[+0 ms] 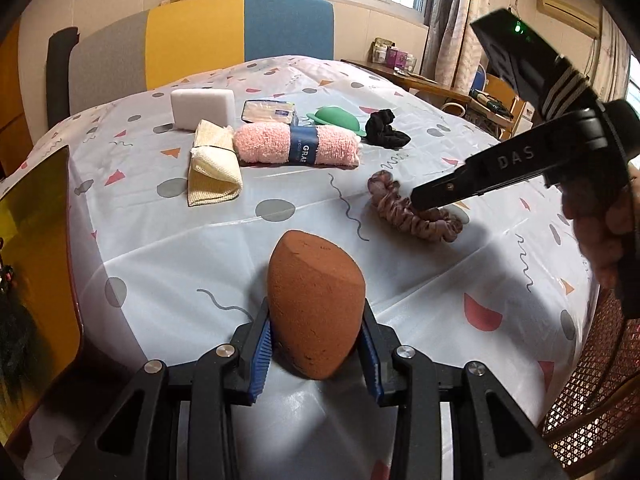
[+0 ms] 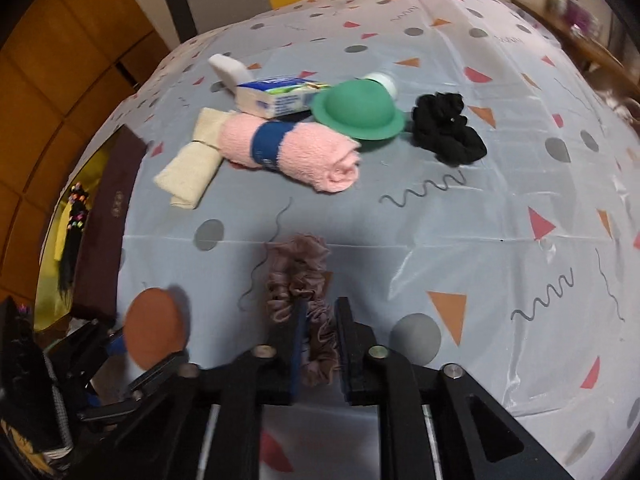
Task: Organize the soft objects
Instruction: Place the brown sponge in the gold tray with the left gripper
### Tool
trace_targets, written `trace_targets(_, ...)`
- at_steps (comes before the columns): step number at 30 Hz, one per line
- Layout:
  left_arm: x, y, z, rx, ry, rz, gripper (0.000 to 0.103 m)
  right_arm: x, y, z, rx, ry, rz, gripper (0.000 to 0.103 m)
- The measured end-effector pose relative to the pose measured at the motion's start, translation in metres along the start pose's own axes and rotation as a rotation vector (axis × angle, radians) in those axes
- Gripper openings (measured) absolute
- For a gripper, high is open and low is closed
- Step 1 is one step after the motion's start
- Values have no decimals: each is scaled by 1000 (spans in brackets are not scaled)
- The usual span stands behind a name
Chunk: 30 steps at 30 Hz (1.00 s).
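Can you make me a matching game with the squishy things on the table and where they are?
Things:
1. orange-brown egg-shaped sponge
2. dusty-pink ruffled fabric scrunchie
3. pink rolled fluffy towel
4. green rubbery hat-shaped thing

Places:
A. has a blue band around it
B. between the left gripper fingers
C. next to the black scrunchie
D. at the right gripper fingers

Pairs: 1-B, 2-D, 3-A, 4-C

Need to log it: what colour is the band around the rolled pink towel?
Dark blue band with pale lettering, clearest in left wrist view.
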<state>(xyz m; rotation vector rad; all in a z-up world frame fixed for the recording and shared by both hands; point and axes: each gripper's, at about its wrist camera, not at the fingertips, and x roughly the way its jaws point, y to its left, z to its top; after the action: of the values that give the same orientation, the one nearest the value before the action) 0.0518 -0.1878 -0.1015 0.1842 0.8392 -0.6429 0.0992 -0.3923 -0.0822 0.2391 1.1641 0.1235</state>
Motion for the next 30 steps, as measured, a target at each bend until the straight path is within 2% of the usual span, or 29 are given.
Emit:
trace_targets(1, 0, 0, 0, 0, 2, 1, 38, 1, -3, 0, 14, -15, -6, 63)
trace_targets(2, 0, 0, 0, 2, 3, 3, 38, 0, -5, -1, 26, -41, -18, 80)
trace_targets(6, 1, -2, 0, 8, 5, 12, 39, -9, -6, 2, 28, -95, 16, 81)
trace_targets(9, 1, -3, 0, 10, 7, 18, 39, -10, 3, 4, -11, -115, -13, 81)
trace_targets(10, 1, -2, 0, 7, 8, 17, 39, -8, 6, 3, -27, -112, -35, 78)
trace_targets(12, 1, -2, 1, 7, 12, 16, 40, -1, 14, 1, -77, -86, -83, 62)
trace_targets(13, 1, -2, 1, 6, 14, 15, 40, 5, 18, 1, -91, -69, -97, 40)
trace_targets(14, 2, -1, 2, 2, 17, 11, 40, 13, 21, -1, -101, -38, -96, 25)
trace_targets(17, 2, 0, 4, -4, 30, 6, 41, 18, 33, -5, -181, -45, -152, 23)
trace_targets(22, -1, -2, 9, -18, 59, 0, 35, 18, 23, -1, -134, -37, -103, 23)
trace_targets(27, -14, -5, 12, -18, 57, -7, 34, 19, 27, -5, -175, -47, -131, 23)
trace_targets(30, -36, -3, 21, -44, 16, -32, 34, 20, 34, -8, -225, -56, -162, 23)
